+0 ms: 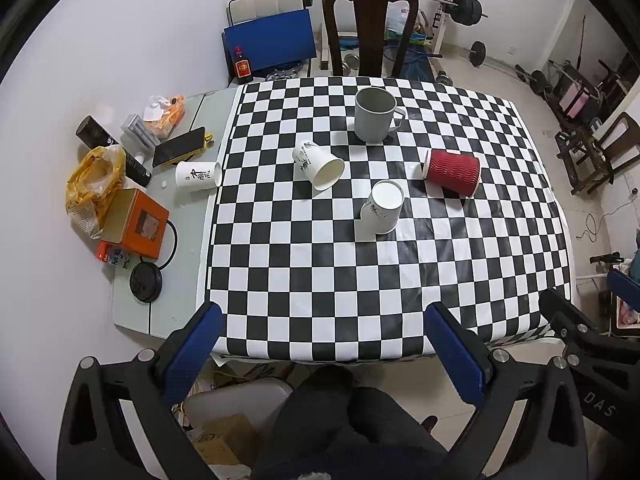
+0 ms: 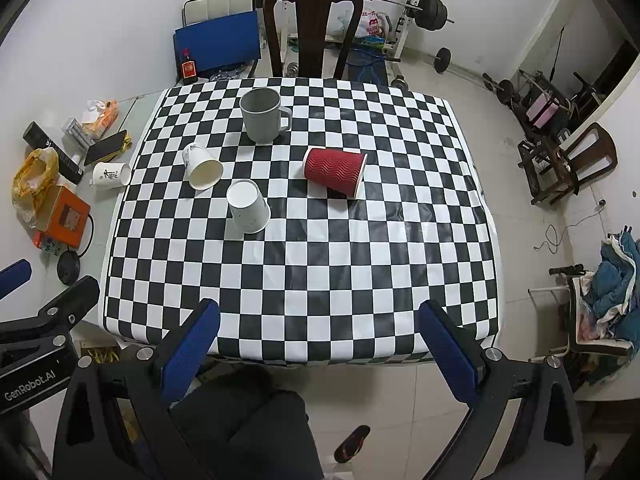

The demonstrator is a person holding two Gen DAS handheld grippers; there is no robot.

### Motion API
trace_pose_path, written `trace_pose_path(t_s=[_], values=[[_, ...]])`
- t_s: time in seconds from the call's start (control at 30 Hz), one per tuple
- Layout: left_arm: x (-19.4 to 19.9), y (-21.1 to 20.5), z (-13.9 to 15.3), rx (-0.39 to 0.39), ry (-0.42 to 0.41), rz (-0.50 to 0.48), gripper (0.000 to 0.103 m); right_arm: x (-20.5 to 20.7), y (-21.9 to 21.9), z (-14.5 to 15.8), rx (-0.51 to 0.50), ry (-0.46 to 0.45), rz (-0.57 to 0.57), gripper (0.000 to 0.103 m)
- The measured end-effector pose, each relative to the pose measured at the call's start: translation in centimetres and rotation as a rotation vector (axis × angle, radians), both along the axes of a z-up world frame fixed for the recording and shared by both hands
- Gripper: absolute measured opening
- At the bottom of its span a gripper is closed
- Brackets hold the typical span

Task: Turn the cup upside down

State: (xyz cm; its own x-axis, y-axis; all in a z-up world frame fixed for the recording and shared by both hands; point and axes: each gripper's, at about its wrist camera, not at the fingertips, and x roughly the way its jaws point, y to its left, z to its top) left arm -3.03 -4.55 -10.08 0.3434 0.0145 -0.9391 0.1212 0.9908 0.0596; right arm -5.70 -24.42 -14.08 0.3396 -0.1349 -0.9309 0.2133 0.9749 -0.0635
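Note:
On the checkered table (image 1: 320, 280) stand several cups. A grey mug (image 1: 375, 114) (image 2: 264, 114) stands upright at the back. A white paper cup (image 1: 318, 164) (image 2: 202, 166) lies on its side, mouth toward me. Another white paper cup (image 1: 381, 207) (image 2: 248, 206) stands upside down in the middle. A red ribbed cup (image 1: 452, 171) (image 2: 335, 170) lies on its side at the right. My left gripper (image 1: 324, 344) and right gripper (image 2: 320, 340) are both open and empty, held above the table's near edge, well short of the cups.
The table's left strip holds another white cup (image 1: 198, 176) on its side, a phone (image 1: 178, 146), an orange box (image 1: 136, 224), a plastic bag (image 1: 94, 184) and a black lid (image 1: 146, 281). A dark chair (image 1: 370, 28) stands behind the table. Weights and furniture fill the right.

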Motion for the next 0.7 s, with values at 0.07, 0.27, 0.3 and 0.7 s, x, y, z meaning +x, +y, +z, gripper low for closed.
trace_pose_path(t_s=[0.07,0.27,0.3,0.7], values=[[0.00,-0.03,0.03,0.000,-0.002,0.001,0.103,0.07,0.01,0.03,0.002,-0.001,-0.004,0.100],[0.03,-0.03,0.09,0.003,-0.005,-0.004,0.103,0.13,0.05,0.23,0.001,0.000,-0.001,0.100],[0.01,-0.07,0.14,0.002,-0.006,-0.003,0.103,0.22,0.03,0.19,0.002,-0.001,-0.002,0.100],[0.11,-0.14,0.27,0.000,-0.008,0.003,0.103,0.14,-0.05,0.58,0.004,-0.002,-0.001,0.100]])
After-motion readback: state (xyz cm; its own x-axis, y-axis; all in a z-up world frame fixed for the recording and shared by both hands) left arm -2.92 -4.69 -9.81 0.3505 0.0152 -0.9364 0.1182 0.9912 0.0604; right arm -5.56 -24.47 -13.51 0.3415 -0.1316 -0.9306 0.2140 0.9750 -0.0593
